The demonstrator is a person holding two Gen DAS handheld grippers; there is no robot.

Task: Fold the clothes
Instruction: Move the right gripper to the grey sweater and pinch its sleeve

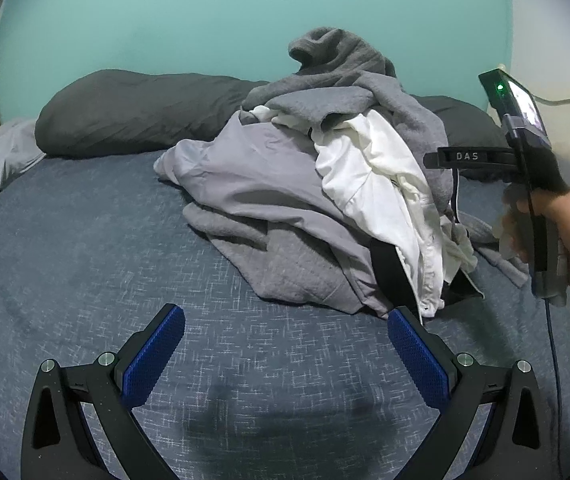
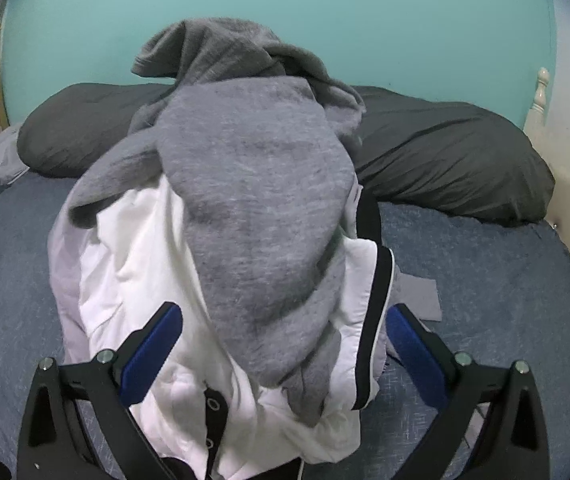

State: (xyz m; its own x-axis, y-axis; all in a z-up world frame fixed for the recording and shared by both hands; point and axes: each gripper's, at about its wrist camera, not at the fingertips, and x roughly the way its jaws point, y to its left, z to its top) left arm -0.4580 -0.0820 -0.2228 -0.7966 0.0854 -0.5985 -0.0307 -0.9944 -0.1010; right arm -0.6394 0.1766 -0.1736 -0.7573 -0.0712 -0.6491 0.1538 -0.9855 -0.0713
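Grey sweatshirt [image 2: 253,208] tops the clothes pile [image 1: 317,200], over a white shirt [image 2: 145,272], mid-bed near the dark pillows [image 1: 133,116] at the head edge. Left gripper [image 1: 285,360] hangs wide over bare blue bedspread [image 1: 85,260]; right gripper [image 2: 285,352] straddles the pile, wide, pads not pressing.

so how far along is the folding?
Done: nothing; the heap of grey and white clothes lies crumpled on the blue-grey bedspread. In hand: nothing gripped; right gripper straddles the white shirt, open; left gripper open over bare bedspread. Left: every garment.
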